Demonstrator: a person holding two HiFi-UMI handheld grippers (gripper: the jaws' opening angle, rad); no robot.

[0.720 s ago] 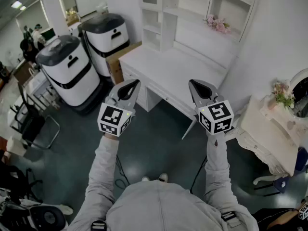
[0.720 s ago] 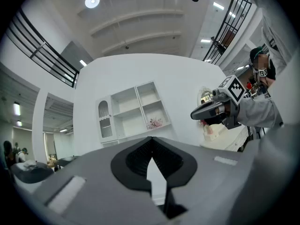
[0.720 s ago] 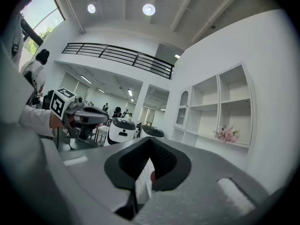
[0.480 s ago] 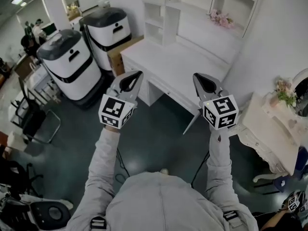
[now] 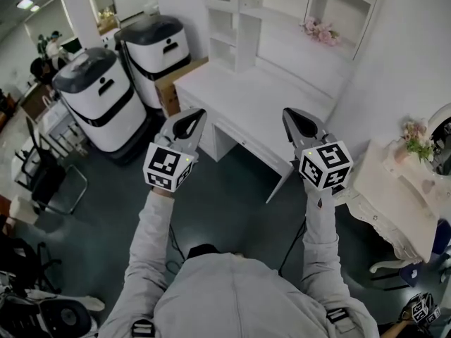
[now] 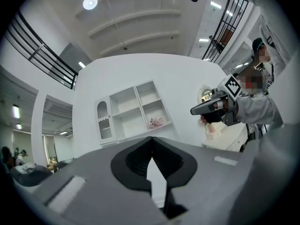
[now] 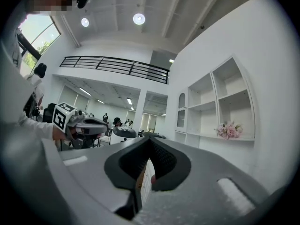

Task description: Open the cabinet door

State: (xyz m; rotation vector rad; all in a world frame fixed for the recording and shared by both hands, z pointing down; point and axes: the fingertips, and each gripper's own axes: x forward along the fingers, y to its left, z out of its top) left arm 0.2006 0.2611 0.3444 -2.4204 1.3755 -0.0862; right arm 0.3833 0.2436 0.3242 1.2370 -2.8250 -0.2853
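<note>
A white desk with a shelf hutch stands ahead of me. The hutch's left column has a narrow arched cabinet door, which also shows in the right gripper view; it looks closed. My left gripper hovers before the desk's left end, jaws shut and empty. My right gripper hangs level with it over the desk's front edge, also shut with nothing between the jaws. Both are well short of the hutch. Each gripper view shows the other gripper beside it.
Two white-and-black machines and a cardboard box stand left of the desk. An ornate white side table with flowers is at the right. Pink flowers sit on a hutch shelf. Chairs stand far left.
Both grippers keep nearly the same place before the desk, jaws shut throughout. Only the head view has shifted slightly.
</note>
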